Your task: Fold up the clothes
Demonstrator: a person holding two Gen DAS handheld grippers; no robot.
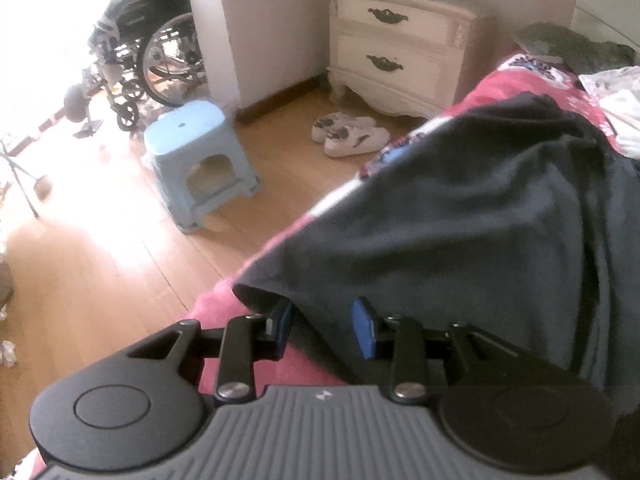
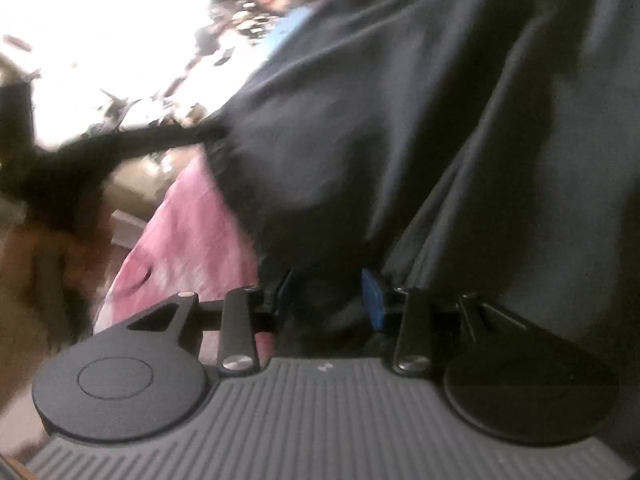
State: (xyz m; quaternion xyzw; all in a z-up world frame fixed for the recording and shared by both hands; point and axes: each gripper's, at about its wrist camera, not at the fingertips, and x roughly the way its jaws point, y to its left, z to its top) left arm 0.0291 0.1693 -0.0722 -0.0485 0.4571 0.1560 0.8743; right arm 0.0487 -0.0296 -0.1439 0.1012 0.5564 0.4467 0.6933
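A dark navy garment (image 1: 460,216) lies spread over the pink bed cover (image 1: 224,300), its hem near the bed's edge. My left gripper (image 1: 325,324) stands at that hem. Its blue pads (image 1: 363,330) are apart, with the cloth loose between them and the left pad tucked under the hem. In the right wrist view the same dark garment (image 2: 420,128) fills most of the picture, its folds running down to my right gripper (image 2: 328,294). Those jaws are also apart, dark cloth lies in the gap, and the face of one blue pad (image 2: 373,300) shows bare.
The wooden floor (image 1: 120,264) drops off left of the bed. On it stand a light blue stool (image 1: 200,152), white sneakers (image 1: 352,134), a white nightstand (image 1: 400,52) and a wheelchair (image 1: 148,48). White and grey clothes (image 1: 616,96) lie further up the bed. The right wrist view is blurred.
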